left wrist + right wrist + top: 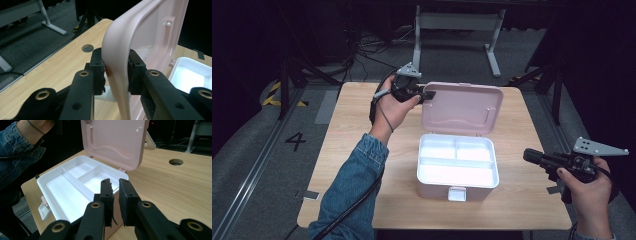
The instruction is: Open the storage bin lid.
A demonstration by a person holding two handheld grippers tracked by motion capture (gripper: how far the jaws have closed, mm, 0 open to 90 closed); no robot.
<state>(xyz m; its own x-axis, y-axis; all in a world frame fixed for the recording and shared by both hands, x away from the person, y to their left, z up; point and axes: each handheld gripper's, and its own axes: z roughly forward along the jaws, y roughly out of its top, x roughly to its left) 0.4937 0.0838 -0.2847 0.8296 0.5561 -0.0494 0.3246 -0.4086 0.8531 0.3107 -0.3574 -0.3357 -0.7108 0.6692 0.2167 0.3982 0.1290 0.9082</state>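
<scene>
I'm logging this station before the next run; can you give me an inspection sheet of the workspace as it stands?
Surface: wooden table, round hole near one edge.
Job's things: pink box, white tray inside with three empty compartments; lid open, upright.
Clutter: nothing seen.
Grippers: left gripper clamped on the lid's edge; right gripper beside the box, jaws slightly apart, holding nothing.
Cables: black cable along left sleeve.
Surroundings: grey floor, metal stand legs, floor marked 4.
</scene>
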